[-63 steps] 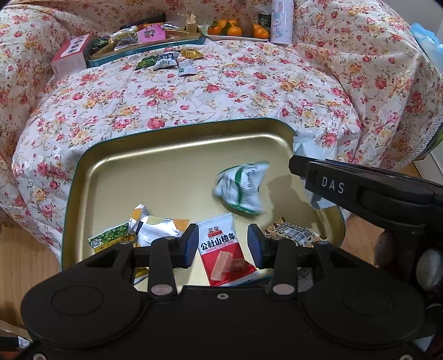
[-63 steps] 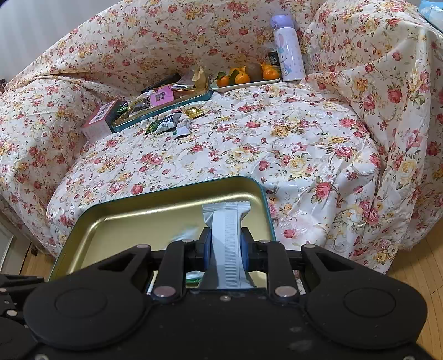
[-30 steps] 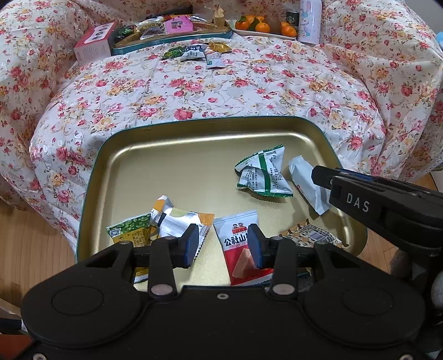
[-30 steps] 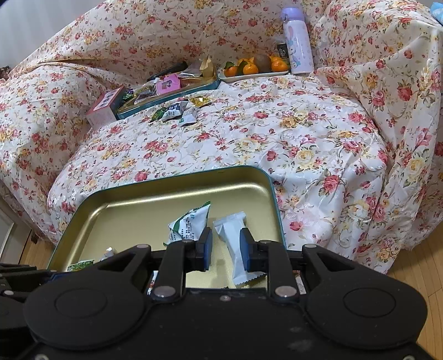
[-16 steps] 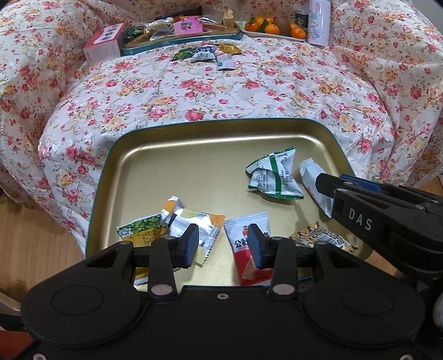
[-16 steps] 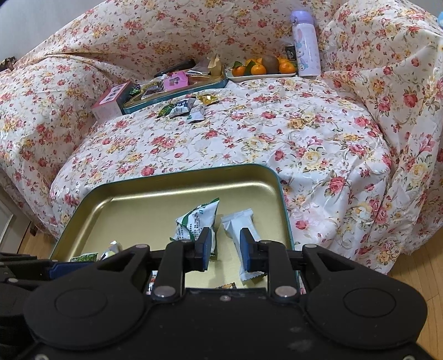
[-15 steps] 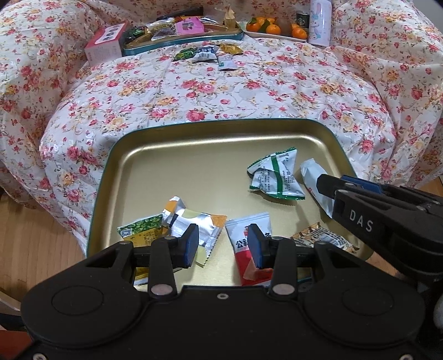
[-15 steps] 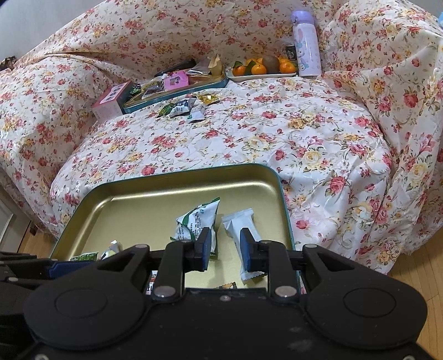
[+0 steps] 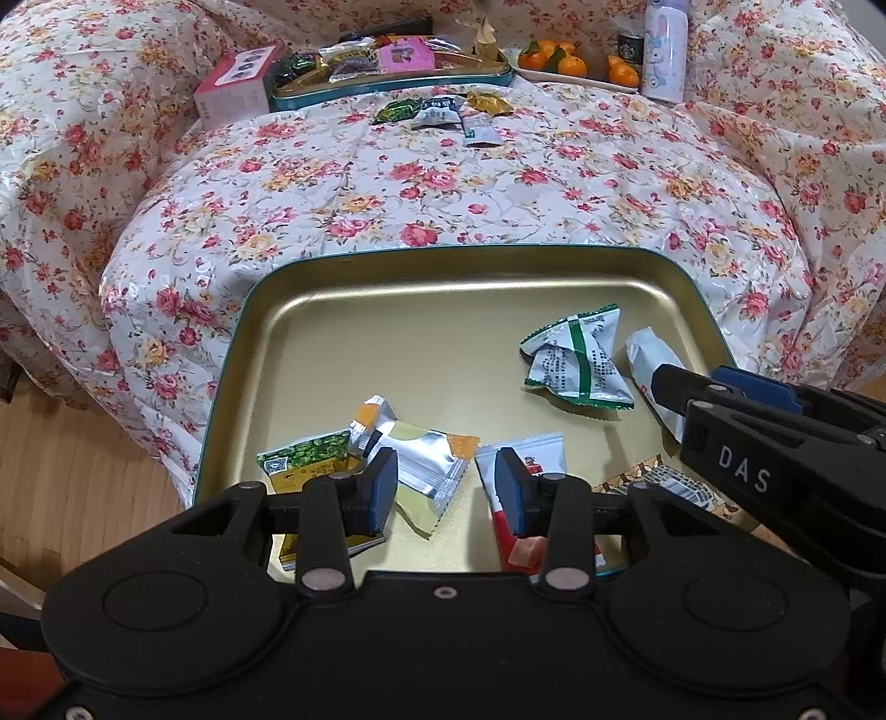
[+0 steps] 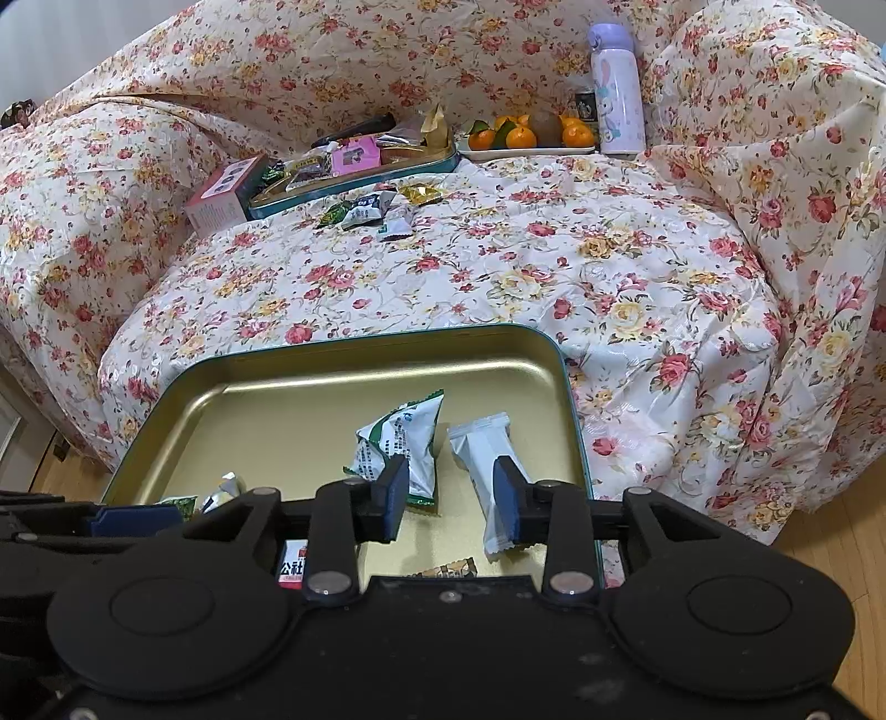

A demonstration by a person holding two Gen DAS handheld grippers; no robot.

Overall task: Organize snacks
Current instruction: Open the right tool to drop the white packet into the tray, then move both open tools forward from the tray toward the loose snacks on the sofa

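Observation:
A gold tin tray point(image 9: 443, 310) with a teal rim lies at the sofa's front edge, also in the right wrist view point(image 10: 288, 387). It holds a green-white packet point(image 9: 576, 360), a white packet point(image 10: 482, 454), a red packet point(image 9: 531, 459), a silver-yellow packet point(image 9: 421, 448) and a green-yellow one point(image 9: 304, 459). My left gripper point(image 9: 446, 490) is open and empty above the tray's near edge. My right gripper point(image 10: 449, 493) is open and empty above the white packet. Several loose snacks point(image 9: 443, 113) lie far back on the sofa.
A second tin point(image 9: 387, 83) full of snacks, a pink box point(image 9: 232, 88), a plate of oranges point(image 9: 576, 63) and a lilac bottle point(image 9: 662, 47) stand along the sofa back. Floral cover drapes the seat; wooden floor point(image 9: 66, 471) is on the left.
The right gripper opened and let the white packet drop into the tray, then opened wider. Both grippers drew back a little from the sofa.

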